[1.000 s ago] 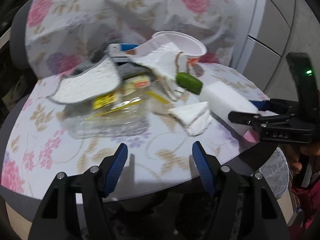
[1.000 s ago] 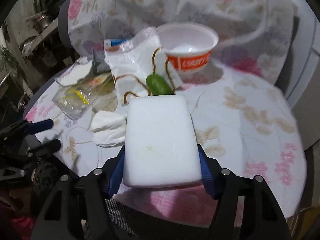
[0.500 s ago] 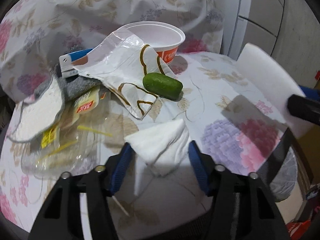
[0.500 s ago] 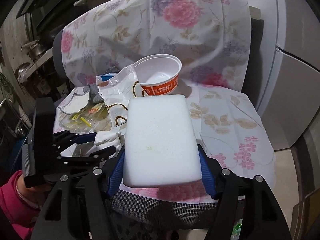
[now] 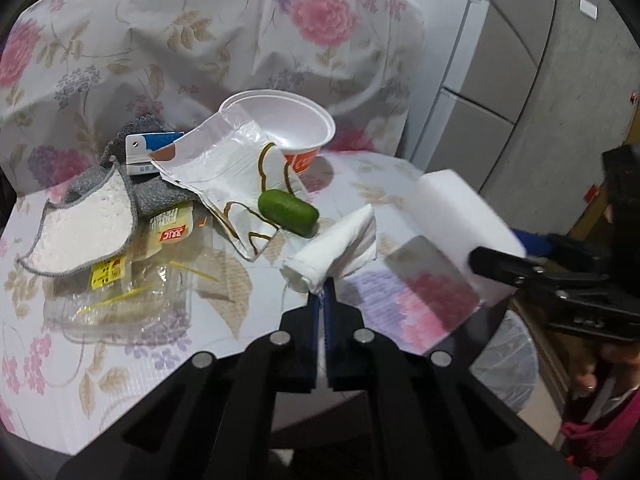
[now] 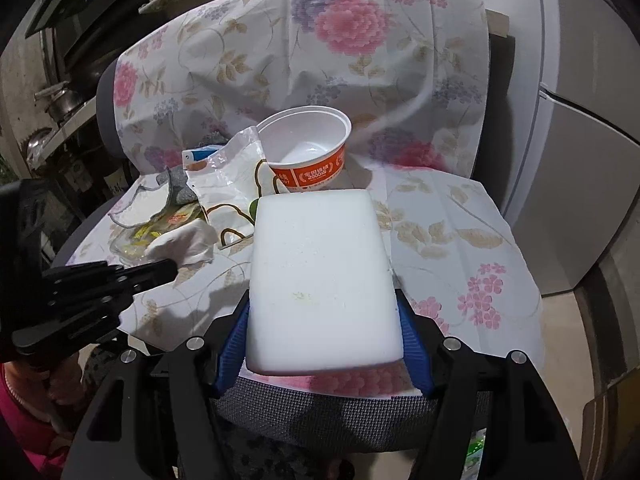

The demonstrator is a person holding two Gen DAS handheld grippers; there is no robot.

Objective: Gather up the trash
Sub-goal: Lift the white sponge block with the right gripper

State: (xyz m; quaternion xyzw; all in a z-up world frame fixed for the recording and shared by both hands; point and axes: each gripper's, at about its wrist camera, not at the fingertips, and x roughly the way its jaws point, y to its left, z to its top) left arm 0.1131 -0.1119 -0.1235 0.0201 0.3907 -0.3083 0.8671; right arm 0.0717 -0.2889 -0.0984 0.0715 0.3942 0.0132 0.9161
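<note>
A chair point(image 6: 360, 416) with a grey mesh seat is draped in a floral cloth point(image 6: 304, 52) — seat and back both. To its right stands a grey fridge point(image 6: 580, 184); at left, dim shelves point(image 6: 60, 92) hold pots.

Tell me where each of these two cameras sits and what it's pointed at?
Left wrist view: sits on the left hand-held gripper, looking down at the cloth-covered seat; shut on a white tissue.
Right wrist view: sits on the right hand-held gripper, facing the chair; holds a white foam block; a red sleeve shows.
Both show the orange-banded bowl, tissue, foam block, and each other's gripper.
</note>
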